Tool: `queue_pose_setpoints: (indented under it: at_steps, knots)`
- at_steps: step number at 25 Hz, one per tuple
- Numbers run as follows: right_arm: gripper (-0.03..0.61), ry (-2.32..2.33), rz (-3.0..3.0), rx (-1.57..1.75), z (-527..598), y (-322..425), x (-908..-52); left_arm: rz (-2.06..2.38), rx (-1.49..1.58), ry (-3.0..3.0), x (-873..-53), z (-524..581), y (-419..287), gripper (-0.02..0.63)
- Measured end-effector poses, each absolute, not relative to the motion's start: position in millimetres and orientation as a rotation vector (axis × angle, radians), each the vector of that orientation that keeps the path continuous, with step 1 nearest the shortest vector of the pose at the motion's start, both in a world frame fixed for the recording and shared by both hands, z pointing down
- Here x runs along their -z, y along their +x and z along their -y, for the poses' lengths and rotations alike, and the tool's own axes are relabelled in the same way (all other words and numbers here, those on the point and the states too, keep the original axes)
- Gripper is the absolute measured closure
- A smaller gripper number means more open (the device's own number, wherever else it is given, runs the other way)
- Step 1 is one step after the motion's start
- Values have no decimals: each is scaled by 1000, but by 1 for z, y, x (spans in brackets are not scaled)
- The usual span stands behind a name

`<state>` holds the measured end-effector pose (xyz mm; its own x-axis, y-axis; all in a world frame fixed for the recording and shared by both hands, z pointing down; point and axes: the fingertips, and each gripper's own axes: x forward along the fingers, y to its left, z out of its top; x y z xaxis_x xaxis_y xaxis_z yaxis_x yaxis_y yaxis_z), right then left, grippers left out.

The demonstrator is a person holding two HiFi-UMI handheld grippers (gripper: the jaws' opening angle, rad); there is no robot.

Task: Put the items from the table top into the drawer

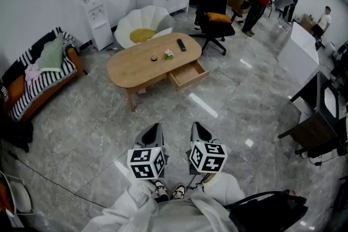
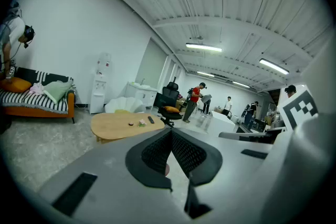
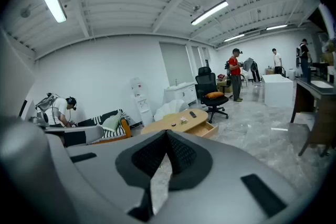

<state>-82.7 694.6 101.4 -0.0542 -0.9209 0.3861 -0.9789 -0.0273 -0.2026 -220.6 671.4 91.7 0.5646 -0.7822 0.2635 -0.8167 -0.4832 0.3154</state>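
Items for stowing are all sitting on the oval wooden worktop (image 1: 130, 70), none in the drawer yet. Reading left to right, they are a small dark round piece (image 1: 154, 58), a pink-and-green piece (image 1: 168, 54) just beside it, and a black remote (image 1: 181, 44) nearer the far right edge. Drawer (image 1: 188, 74) is hanging pulled out of the worktop's right front and appearing empty. Left hand-held gripper (image 1: 154, 130) is hovering over the grey floor (image 1: 217, 100), well apart from the worktop, jaws clenched tip to tip on nothing. Right hand-held gripper (image 1: 199, 129) is riding just beside it, likewise clenched and carrying nothing. Judging the task as not started, with the approach coming first. Risks: arriving with jaws closed would be nudging the small pieces instead of gripping them. The round piece is looking likely to roll or skid toward the edge. The flat remote is offering little to pinch and could be slipping out mid-carry. The protruding drawer is sitting on the walking line, so a leg could be bumping it shut.
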Motion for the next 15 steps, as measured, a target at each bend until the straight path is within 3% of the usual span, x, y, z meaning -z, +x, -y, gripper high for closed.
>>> queue_pose_setpoints:
  at_steps: [15]
  knots:
    - [517, 2053, 2072, -664, -681, -103, -106, 1272, -125, 2407, -95, -660, -241, 620]
